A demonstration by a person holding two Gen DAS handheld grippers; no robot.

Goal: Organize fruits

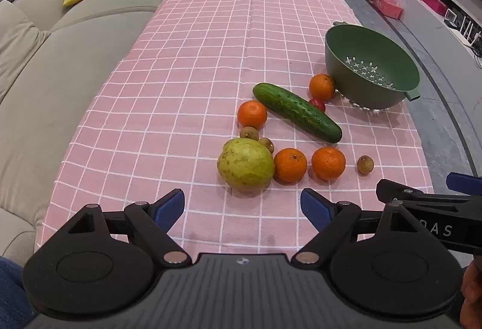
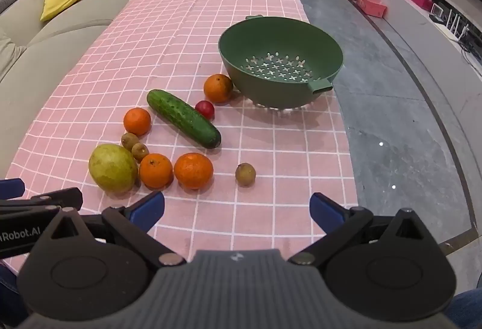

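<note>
Red fruit: the small round red fruit [image 1: 317,103] is half hidden behind the long green cucumber [image 1: 296,112]; its kind cannot be told.
Right claw: the black right claw [image 1: 433,202] is cut off by the left wrist view's edge.

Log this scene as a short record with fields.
surface: pink checked tablecloth
container: green colander, nothing inside
oranges: four, all on the cloth; one beside the colander
other produce: cucumber, large green-yellow fruit, small red fruit, three small brown fruits
left gripper: jaws open, holding nothing
right gripper: jaws open, holding nothing
</note>
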